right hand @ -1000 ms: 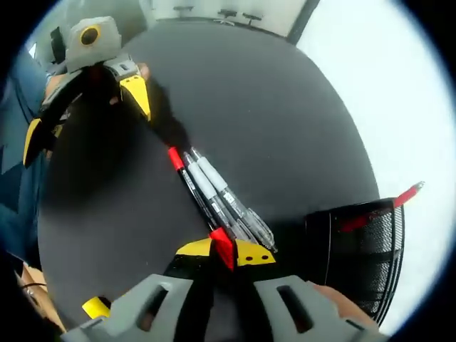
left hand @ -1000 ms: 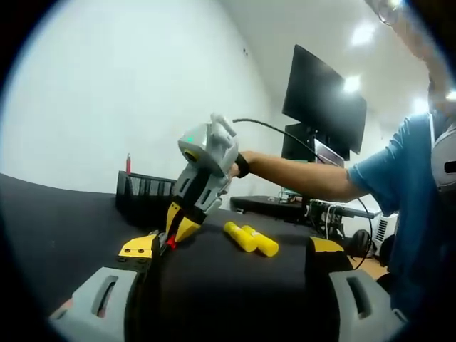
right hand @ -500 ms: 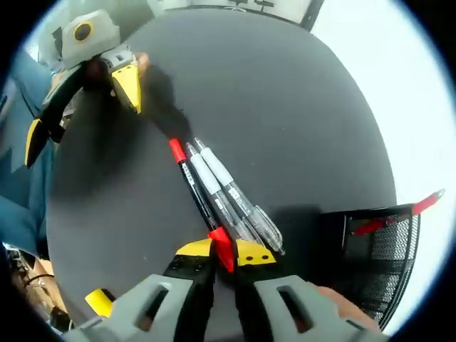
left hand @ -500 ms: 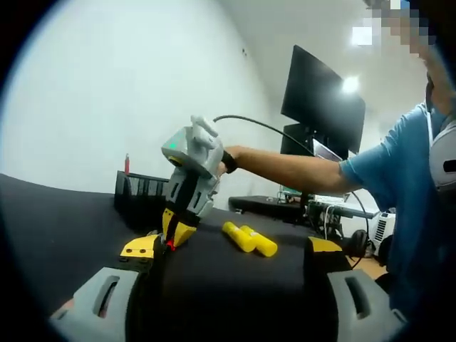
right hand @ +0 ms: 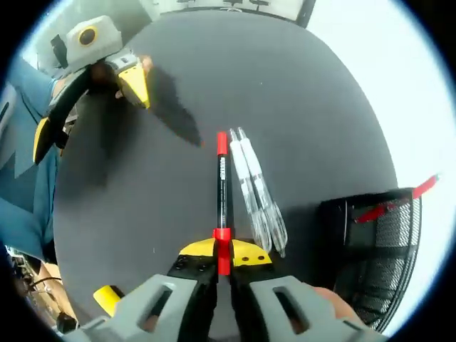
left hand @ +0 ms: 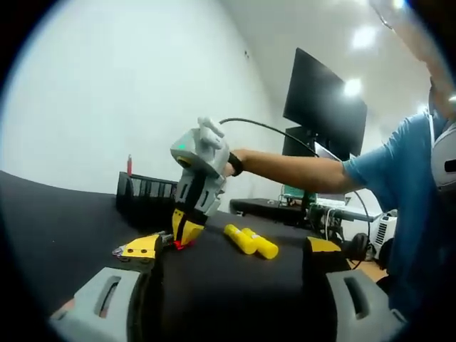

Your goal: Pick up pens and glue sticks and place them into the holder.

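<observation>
Red-capped and dark-barrelled, the pen point(right hand: 222, 192) is pinched at its near end between the right gripper's point(right hand: 224, 258) closed jaws. Half a second ago it lay slanted against the two clear pens; now it runs straight up the right gripper view, parted from them at the jaw end and drawing close to them at its far red tip. The clear pens point(right hand: 254, 191) lie together on the black table point(right hand: 285, 92), just right of the red pen, and they too sit at a new angle in the view. At the right edge stands the mesh holder point(right hand: 370, 249) with a red pen point(right hand: 399, 199) leaning in it. In the left gripper view the right gripper point(left hand: 187, 229) is tilted more upright than before, its yellow tips down at the table in front of the holder point(left hand: 146, 199). Two yellow glue sticks point(left hand: 251, 241) lie side by side to its right, touching, where they lay earlier. The left gripper point(left hand: 226, 285) hangs above the table with its jaws spread wide and nothing between them; in the right gripper view it shows at upper left point(right hand: 85, 92). A person's arm point(left hand: 299, 171) in a blue sleeve reaches to the right gripper.
</observation>
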`<state>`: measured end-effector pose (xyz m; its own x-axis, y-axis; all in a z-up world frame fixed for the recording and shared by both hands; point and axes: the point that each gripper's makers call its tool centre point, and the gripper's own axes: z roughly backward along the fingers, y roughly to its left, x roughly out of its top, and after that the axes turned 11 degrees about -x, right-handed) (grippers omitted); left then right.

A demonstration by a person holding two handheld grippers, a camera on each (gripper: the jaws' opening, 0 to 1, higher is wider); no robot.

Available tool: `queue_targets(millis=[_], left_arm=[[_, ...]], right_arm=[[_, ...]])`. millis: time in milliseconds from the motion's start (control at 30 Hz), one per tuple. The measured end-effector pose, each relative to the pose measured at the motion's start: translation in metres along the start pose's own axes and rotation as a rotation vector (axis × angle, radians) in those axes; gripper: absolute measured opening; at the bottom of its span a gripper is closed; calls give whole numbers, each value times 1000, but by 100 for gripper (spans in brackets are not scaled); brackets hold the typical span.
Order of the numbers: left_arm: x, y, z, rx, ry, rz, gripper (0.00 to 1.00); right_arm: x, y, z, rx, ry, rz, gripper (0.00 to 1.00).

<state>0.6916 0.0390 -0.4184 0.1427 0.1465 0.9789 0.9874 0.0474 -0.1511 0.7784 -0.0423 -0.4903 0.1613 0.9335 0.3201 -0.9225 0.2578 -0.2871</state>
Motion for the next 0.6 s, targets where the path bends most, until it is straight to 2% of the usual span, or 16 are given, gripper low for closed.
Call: queue_targets(millis=[67, 133, 267, 400, 467, 600], left_arm=[[0, 0, 0, 2, 0, 0, 75], [0, 0, 0, 2, 1, -1, 75], [1, 2, 1, 10, -8, 2, 75], [8, 5, 5, 24, -48, 27, 70], [11, 6, 7, 26, -66, 48, 68], [15, 8, 10, 32, -95, 77, 64]], right_arm=[[-1, 1, 7, 5, -1, -35, 3], [2, 7, 15, 39, -30, -98, 3], [14, 5, 30, 31, -147, -167, 3], [27, -3, 45, 9, -301, -255, 3], [33, 2, 52, 6, -369, -297, 3], [39, 5, 61, -38, -455, -344, 3]])
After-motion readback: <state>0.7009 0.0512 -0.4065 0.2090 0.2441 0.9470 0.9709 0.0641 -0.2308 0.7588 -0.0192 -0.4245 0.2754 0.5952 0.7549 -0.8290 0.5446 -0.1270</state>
